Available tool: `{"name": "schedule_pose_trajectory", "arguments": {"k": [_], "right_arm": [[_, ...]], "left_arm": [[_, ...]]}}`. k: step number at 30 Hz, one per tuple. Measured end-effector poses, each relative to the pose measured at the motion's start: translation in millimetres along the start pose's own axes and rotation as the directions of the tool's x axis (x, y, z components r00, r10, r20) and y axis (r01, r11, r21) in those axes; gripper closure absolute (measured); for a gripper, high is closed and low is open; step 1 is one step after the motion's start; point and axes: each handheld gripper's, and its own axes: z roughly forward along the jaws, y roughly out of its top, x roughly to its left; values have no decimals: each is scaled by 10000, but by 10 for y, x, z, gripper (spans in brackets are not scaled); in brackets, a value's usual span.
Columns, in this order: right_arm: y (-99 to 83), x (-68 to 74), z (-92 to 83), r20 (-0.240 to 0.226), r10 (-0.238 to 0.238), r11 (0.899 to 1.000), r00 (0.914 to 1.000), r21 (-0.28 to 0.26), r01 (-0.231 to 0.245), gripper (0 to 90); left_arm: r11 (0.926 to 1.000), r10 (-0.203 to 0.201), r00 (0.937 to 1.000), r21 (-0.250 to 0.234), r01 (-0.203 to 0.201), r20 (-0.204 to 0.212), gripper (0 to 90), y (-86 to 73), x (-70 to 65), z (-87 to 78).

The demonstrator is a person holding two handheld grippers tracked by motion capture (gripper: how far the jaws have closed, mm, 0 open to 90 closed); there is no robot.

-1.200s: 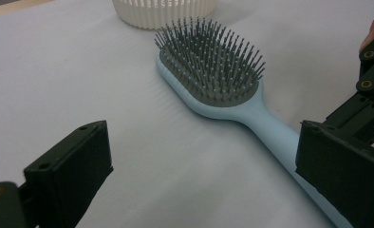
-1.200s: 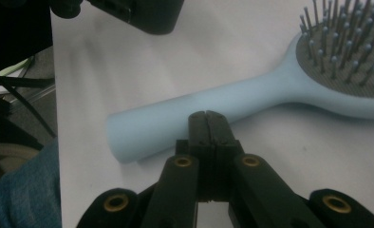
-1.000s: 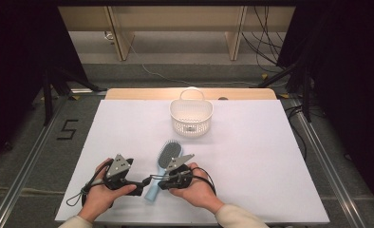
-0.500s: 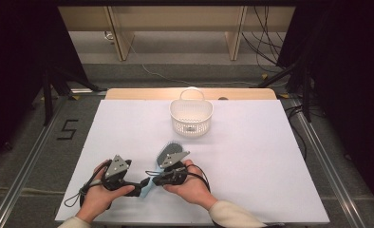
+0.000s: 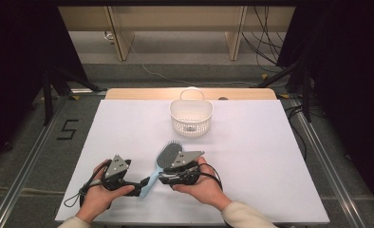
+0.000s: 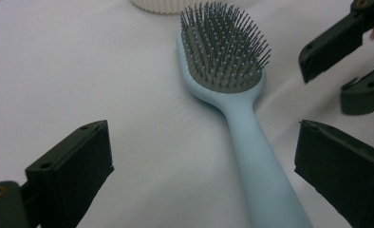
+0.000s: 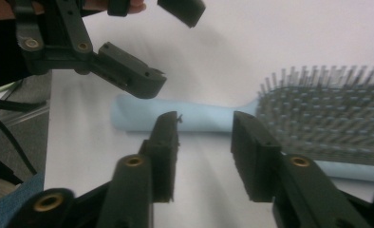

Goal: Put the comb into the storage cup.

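A light blue hairbrush with grey bristles lies on the white table, bristles up, its handle pointing toward the person. My left gripper is open wide around the handle's end, its left jaw well clear of the handle. My right gripper sits just right of the handle with its jaws partly apart. They have just been opening, and the handle lies just beyond their tips, with neither pad pressing on it.
A white slotted basket with a hoop handle stands at the table's far middle. Dark stands and cables flank the table. The table's near edge runs just under both hands.
The right gripper's jaws have parted off the brush handle, and the right hand has shifted slightly. The left hand has stayed put.
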Motion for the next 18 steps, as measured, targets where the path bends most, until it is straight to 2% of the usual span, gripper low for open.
{"name": "schedule_pose_trajectory", "arguments": {"k": [7,12,14,15,18], "right_arm": [[-80,-124,-399,362,54,9960,9993,-896,-21,428],[-184,-243,-656,724,356,9888,9967,-1475,-246,314],[-208,-266,-704,802,369,9875,9961,-1555,-241,298],[-257,-307,-792,934,321,9866,9951,-1623,-166,263],[-339,-354,-919,1150,389,9840,9926,-1771,-180,234]], "left_arm": [[10000,42,10000,43,-42,-28,47,1,-5,4],[10000,33,10000,45,-33,-40,47,-1,-4,9],[10000,42,10000,50,-42,-44,47,-1,-5,10],[10000,44,10000,50,-44,-49,47,-1,-5,10],[10000,33,10000,53,-33,-42,47,0,-4,8]]}}
